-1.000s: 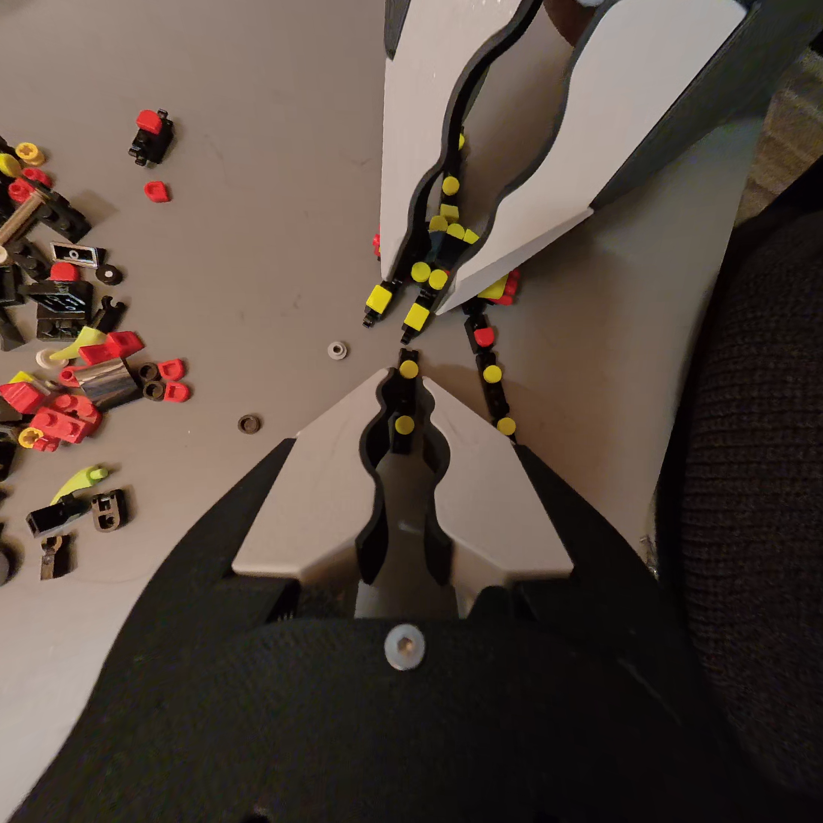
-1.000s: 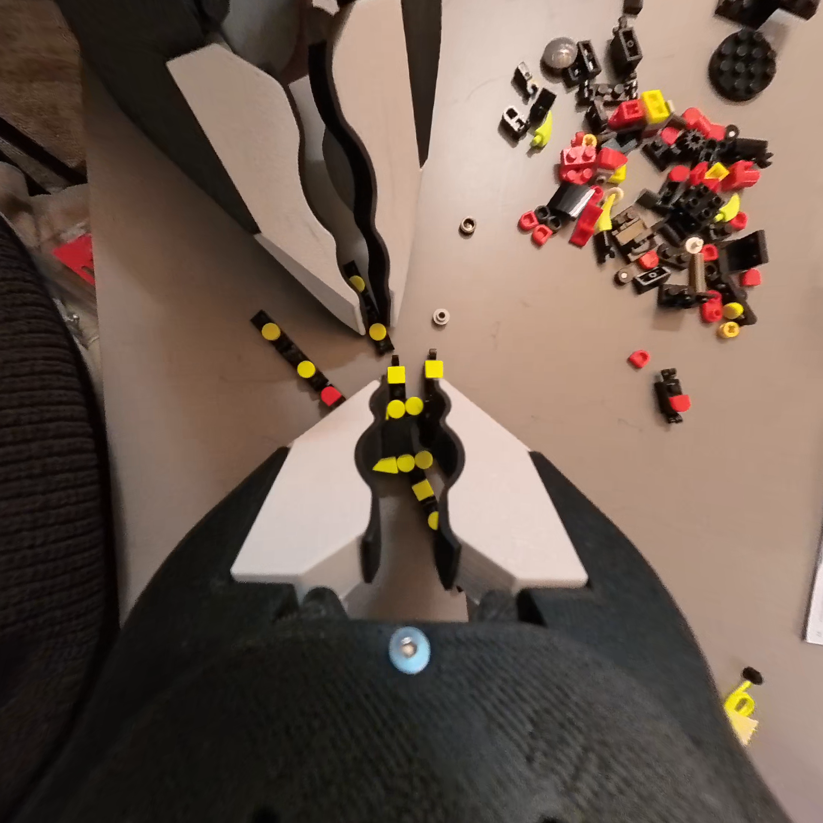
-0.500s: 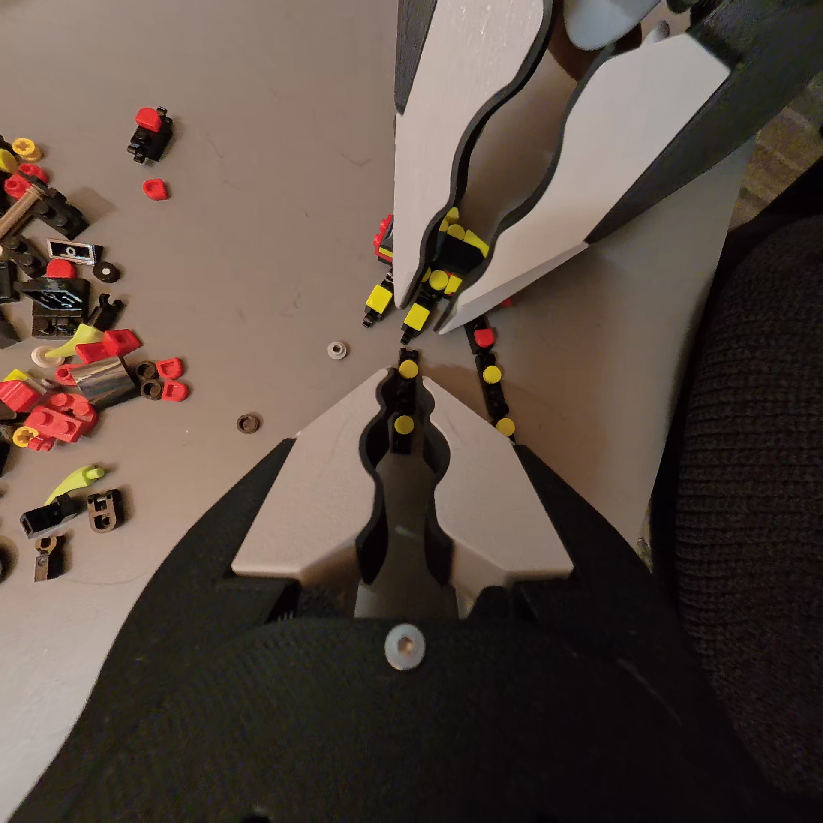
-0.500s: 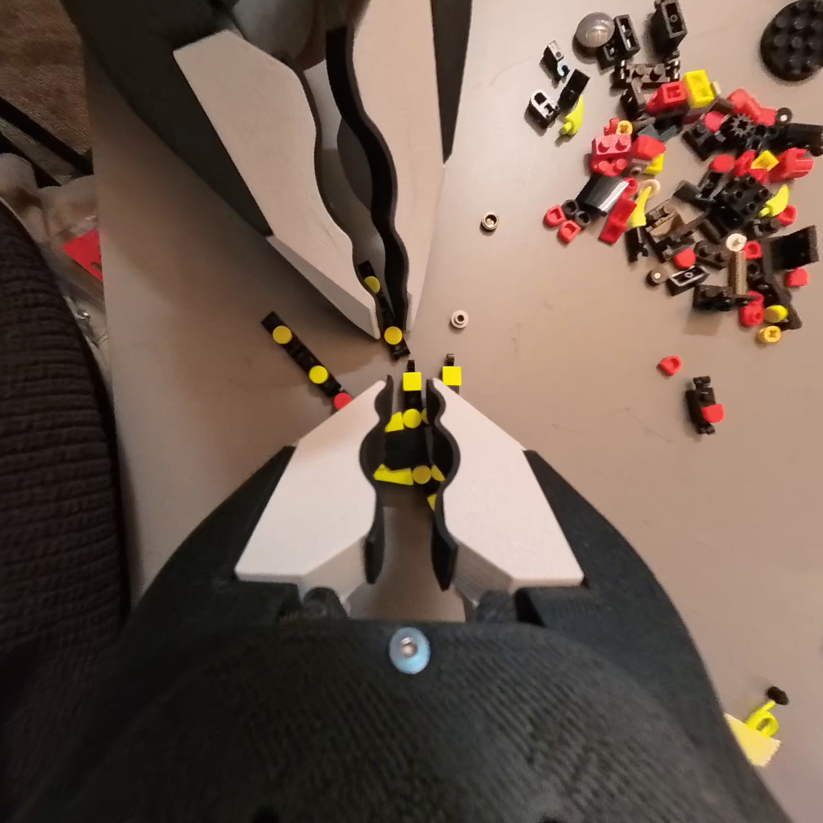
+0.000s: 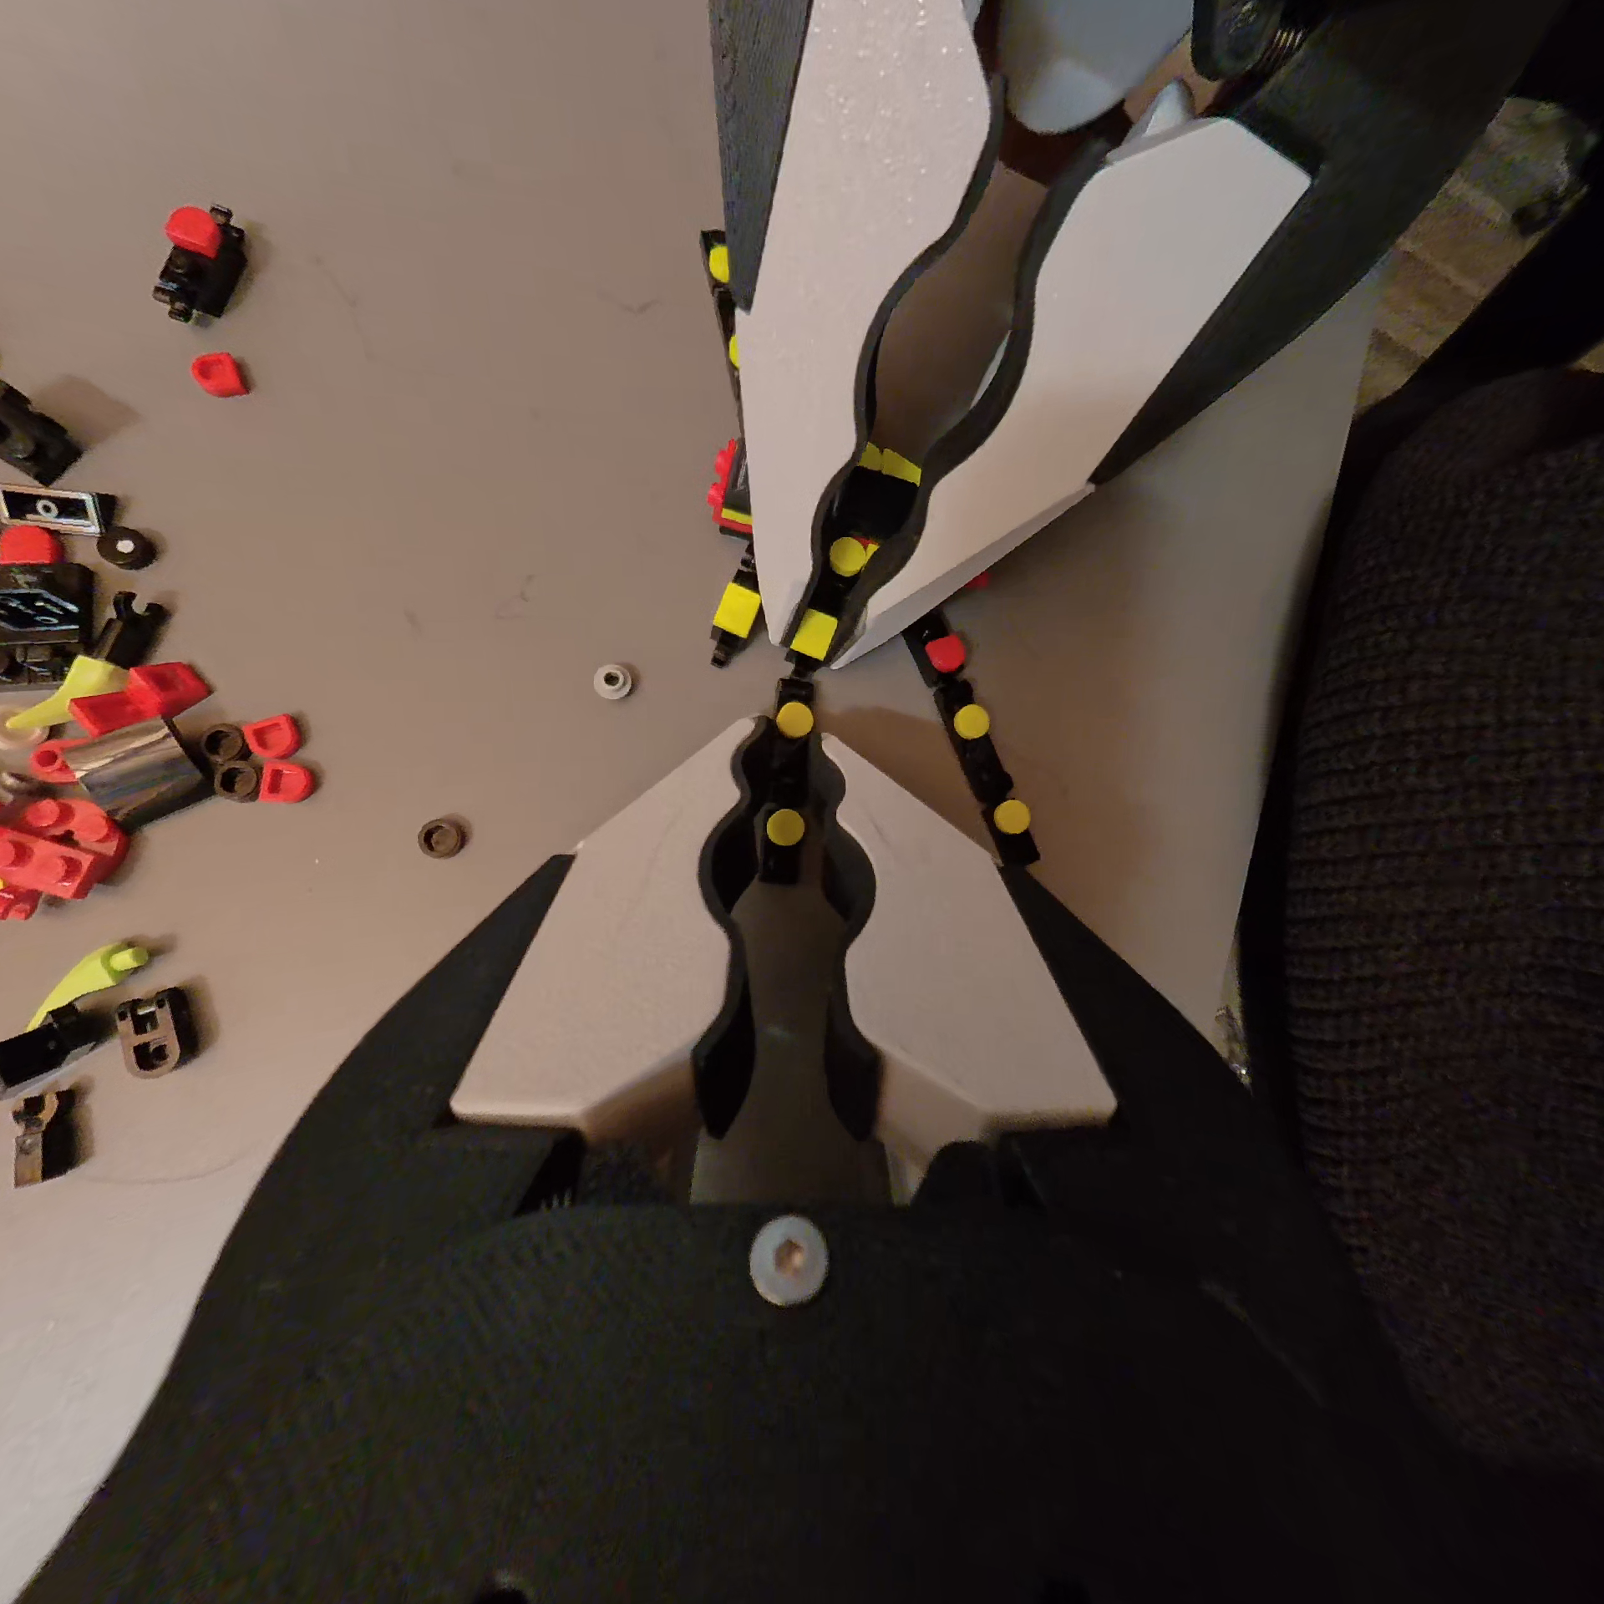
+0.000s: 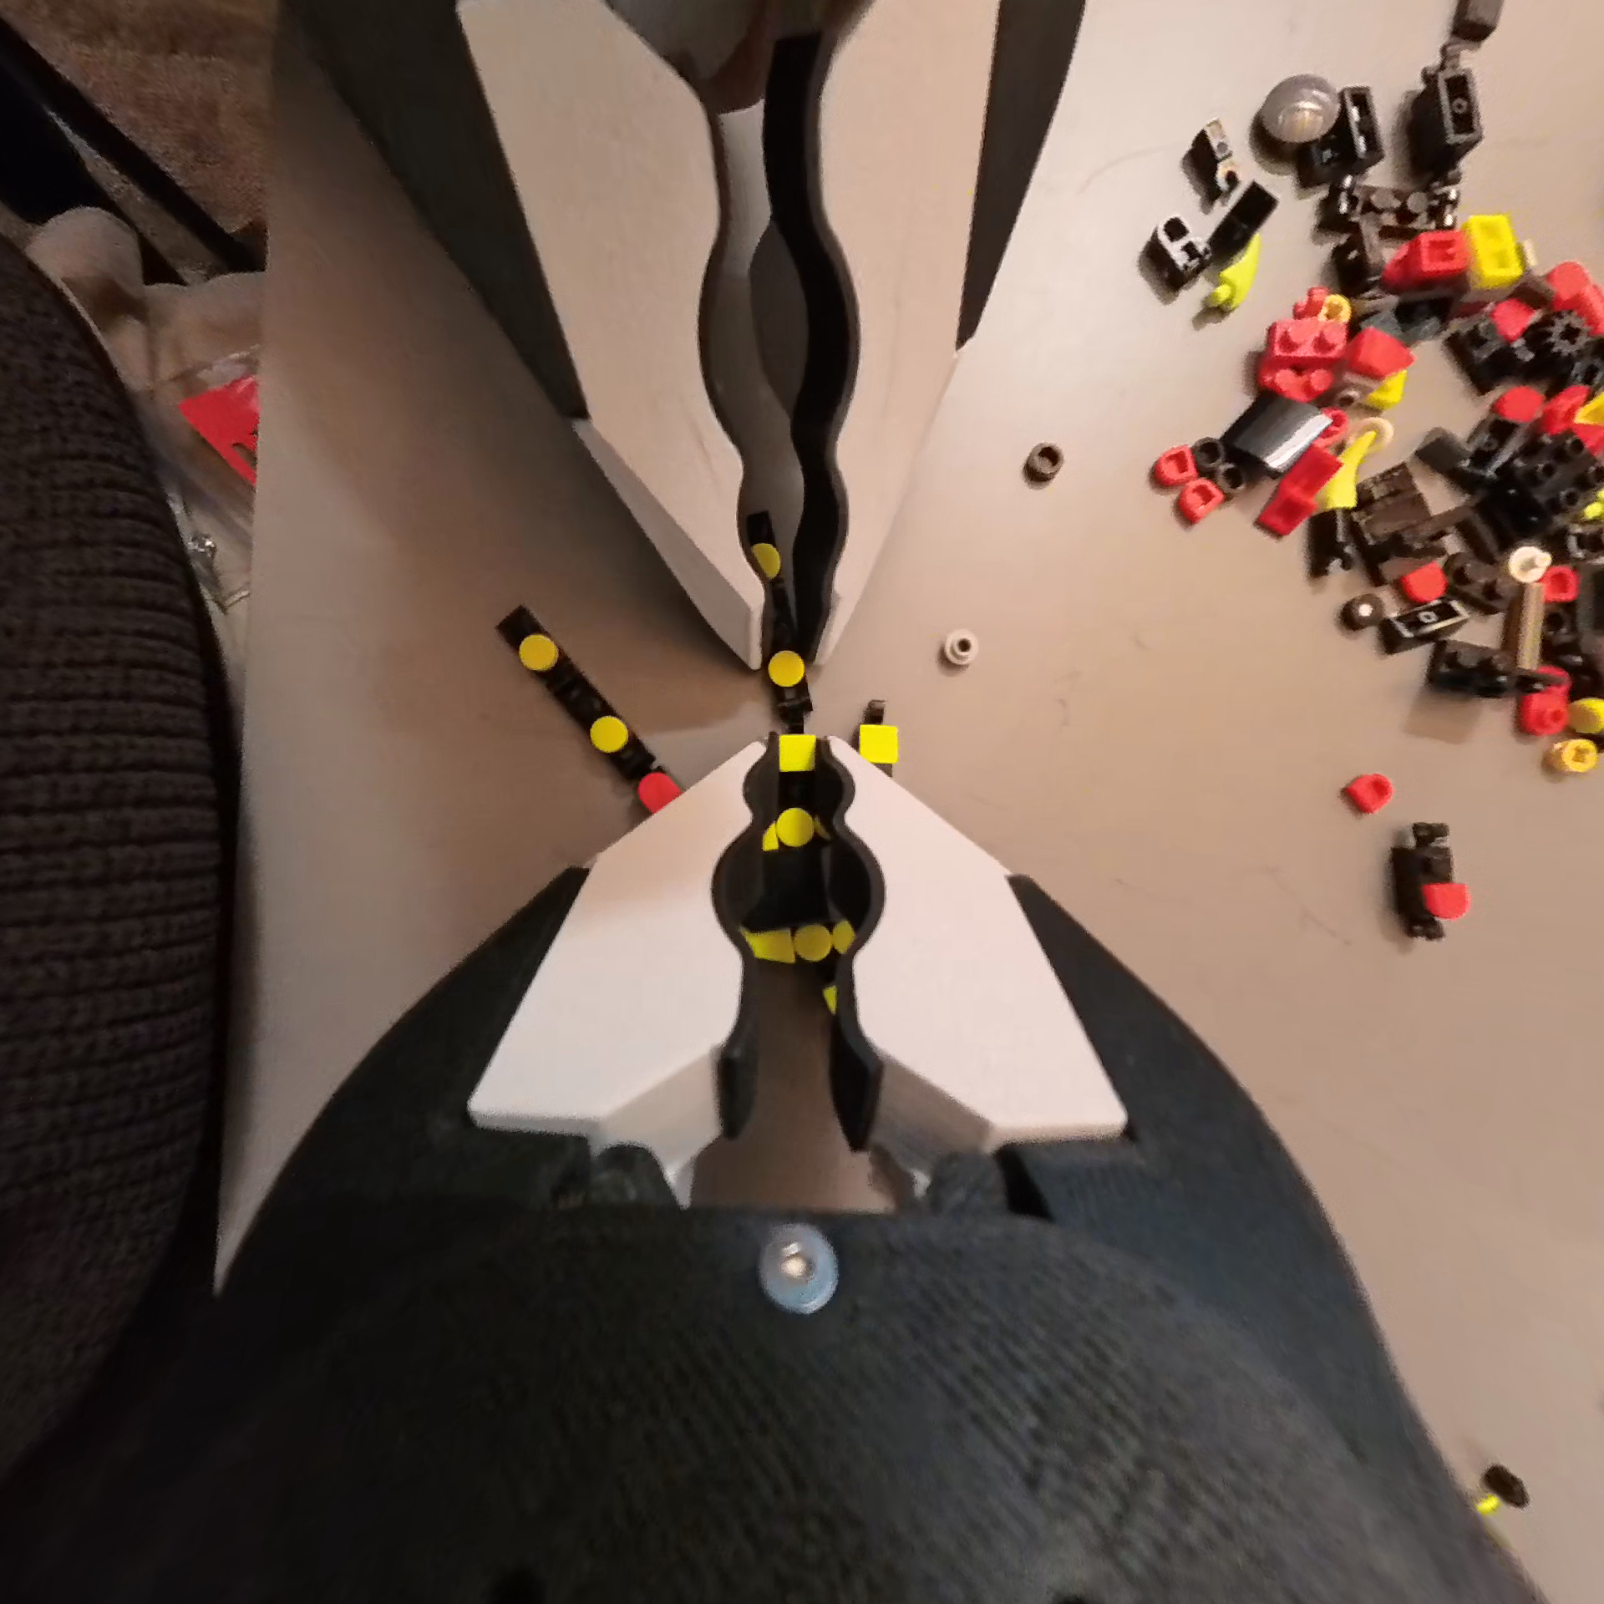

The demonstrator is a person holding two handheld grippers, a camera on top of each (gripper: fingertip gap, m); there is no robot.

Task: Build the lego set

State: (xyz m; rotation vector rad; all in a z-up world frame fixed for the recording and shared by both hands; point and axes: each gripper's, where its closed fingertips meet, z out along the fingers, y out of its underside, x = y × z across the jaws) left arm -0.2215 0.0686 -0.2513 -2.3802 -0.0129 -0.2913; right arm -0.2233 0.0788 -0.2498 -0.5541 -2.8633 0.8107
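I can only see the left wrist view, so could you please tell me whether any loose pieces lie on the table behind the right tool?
Observer: Yes. In the right wrist view, one small black and lime piece lies alone on the table, back beside the right tool body.
Operator: Thank you. Does the pile reach beyond what I see?
Observer: It does. At the far end of the pile sits a silver dome piece, next to black bricks.
Operator: Is anything off the table's edge on the other side?
Observer: A flat red item lies below the edge, near the dark knitted fabric. I cannot tell what it is.
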